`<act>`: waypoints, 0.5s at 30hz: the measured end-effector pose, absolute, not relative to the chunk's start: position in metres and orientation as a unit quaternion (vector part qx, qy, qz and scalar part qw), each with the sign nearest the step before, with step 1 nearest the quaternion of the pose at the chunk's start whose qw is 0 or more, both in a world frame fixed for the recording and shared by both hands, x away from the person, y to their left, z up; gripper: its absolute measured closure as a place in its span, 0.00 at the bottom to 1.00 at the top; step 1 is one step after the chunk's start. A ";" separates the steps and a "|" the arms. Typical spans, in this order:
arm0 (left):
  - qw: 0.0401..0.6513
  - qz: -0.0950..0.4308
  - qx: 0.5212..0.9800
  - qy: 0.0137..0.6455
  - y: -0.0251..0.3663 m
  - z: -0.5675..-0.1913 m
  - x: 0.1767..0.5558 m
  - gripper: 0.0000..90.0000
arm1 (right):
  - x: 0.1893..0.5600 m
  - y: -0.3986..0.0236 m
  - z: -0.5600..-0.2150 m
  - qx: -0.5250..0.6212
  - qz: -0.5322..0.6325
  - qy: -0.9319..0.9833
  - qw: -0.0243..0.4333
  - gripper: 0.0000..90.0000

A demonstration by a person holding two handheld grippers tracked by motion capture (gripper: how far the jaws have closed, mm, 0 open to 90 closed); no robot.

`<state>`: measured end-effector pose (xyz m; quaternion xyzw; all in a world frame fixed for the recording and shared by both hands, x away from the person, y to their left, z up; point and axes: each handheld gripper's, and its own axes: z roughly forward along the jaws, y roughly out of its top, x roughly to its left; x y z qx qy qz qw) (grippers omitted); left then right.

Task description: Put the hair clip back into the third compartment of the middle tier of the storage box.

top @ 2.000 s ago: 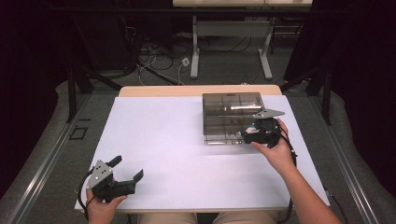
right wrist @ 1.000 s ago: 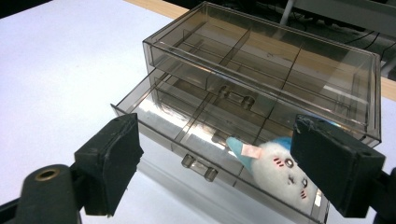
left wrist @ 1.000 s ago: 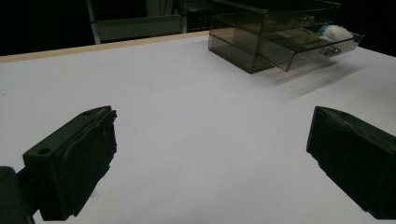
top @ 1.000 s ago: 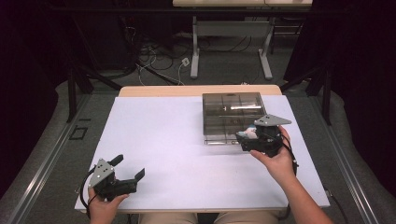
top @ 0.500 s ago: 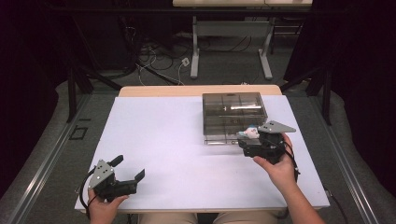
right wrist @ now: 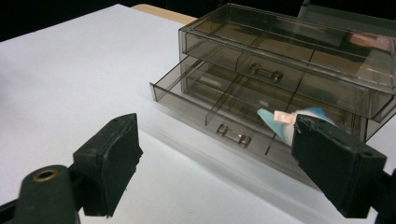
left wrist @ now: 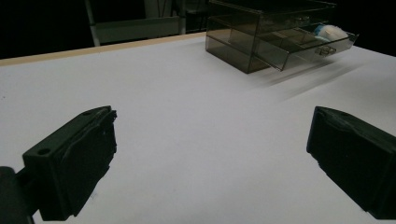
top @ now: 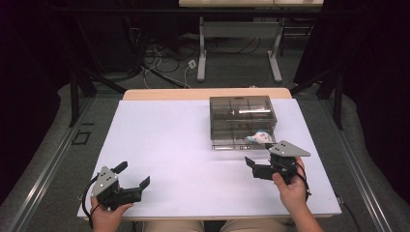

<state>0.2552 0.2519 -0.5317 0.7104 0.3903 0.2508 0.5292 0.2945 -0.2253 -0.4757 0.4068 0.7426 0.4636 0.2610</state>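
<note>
We are holding the right gripper (top: pixel 257 167) with fingers spread wide, empty, just at 6 o'clock of the smoky drawer box (top: pixel 242 121), whose bottom drawer (right wrist: pixel 219 122) is standing open with a small white-and-blue toy (top: pixel 261 137) lying inside; our left gripper (top: pixel 130 179) is resting wide open on the worktop (top: pixel 183 150), well apart

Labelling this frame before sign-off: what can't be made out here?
- White and blue item in the open lower drawer: right gripper view, its right part hidden behind the right gripper jaw; high view, too small to identify.
- Pink thing at the smoky organizer: cut off by the right edge.
- Drawer front: left gripper view, blurred; left gripper jaws wide apart.
</note>
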 end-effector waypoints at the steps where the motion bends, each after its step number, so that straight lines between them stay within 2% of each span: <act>1: 0.529 0.251 0.711 0.390 0.252 -0.532 0.255 0.02 | 0.292 -0.226 -0.477 0.405 0.465 0.742 0.262 0.17; 15: 0.529 0.250 0.712 0.388 0.252 -0.532 0.255 0.02 | 0.272 -0.235 -0.501 0.418 0.482 0.726 0.255 0.17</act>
